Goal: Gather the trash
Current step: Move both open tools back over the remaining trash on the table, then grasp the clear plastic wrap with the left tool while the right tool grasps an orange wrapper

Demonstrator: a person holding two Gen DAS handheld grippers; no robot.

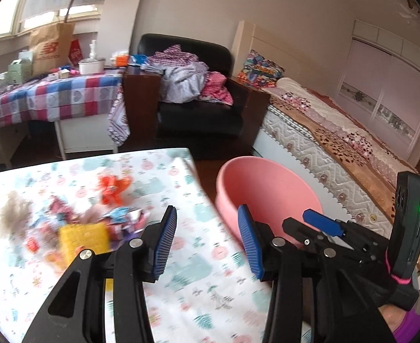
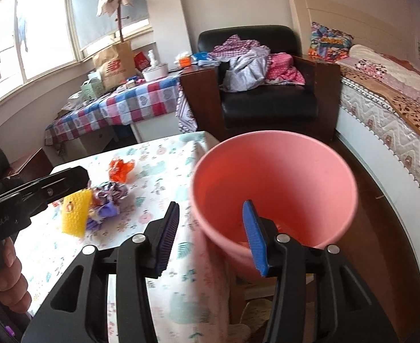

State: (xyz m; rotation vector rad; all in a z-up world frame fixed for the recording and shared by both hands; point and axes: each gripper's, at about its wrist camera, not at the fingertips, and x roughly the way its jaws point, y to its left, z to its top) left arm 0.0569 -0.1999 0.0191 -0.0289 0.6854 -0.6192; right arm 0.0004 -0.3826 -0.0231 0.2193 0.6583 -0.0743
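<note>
Left wrist view recorded one left gripper at lower centre, jaws spread with nothing between them, and one right gripper at right, state unclear from this angle. One pink bin stood just beside the patterned table. The trash pile lay at left of frame, blurred; one yellow piece and one orange wrapper could be counted. Right wrist view showed the right gripper spread and empty, its right finger over the bin mouth, plus the bin's interior and the person's hand on the left gripper, neither seen in the other view
</note>
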